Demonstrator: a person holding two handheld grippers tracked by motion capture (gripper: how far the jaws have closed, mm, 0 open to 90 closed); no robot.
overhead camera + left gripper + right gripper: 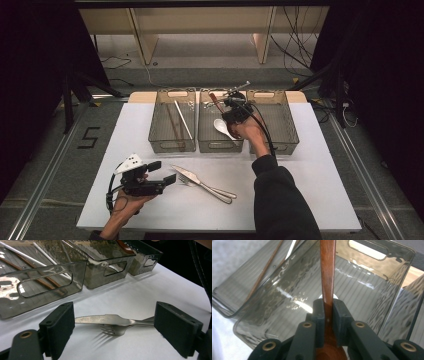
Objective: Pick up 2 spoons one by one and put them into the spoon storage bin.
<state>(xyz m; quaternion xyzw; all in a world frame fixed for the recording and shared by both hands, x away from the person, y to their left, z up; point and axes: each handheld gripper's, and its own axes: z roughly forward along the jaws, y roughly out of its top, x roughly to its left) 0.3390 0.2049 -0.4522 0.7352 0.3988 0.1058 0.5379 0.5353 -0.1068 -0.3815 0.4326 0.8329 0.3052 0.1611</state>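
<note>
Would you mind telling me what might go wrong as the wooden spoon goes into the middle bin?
The right tongs pinch the wooden spoon on its thin handle, so it may swivel or slip. A white spoon already lies in the middle bin, so the wooden one may land on it and knock it.

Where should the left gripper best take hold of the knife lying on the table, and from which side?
Probably the knife by its blade half, from above, jaws across its width. It lies flat, and its handle end crosses the fork, so the blade half is freer. The left gripper is open beside it.
</note>
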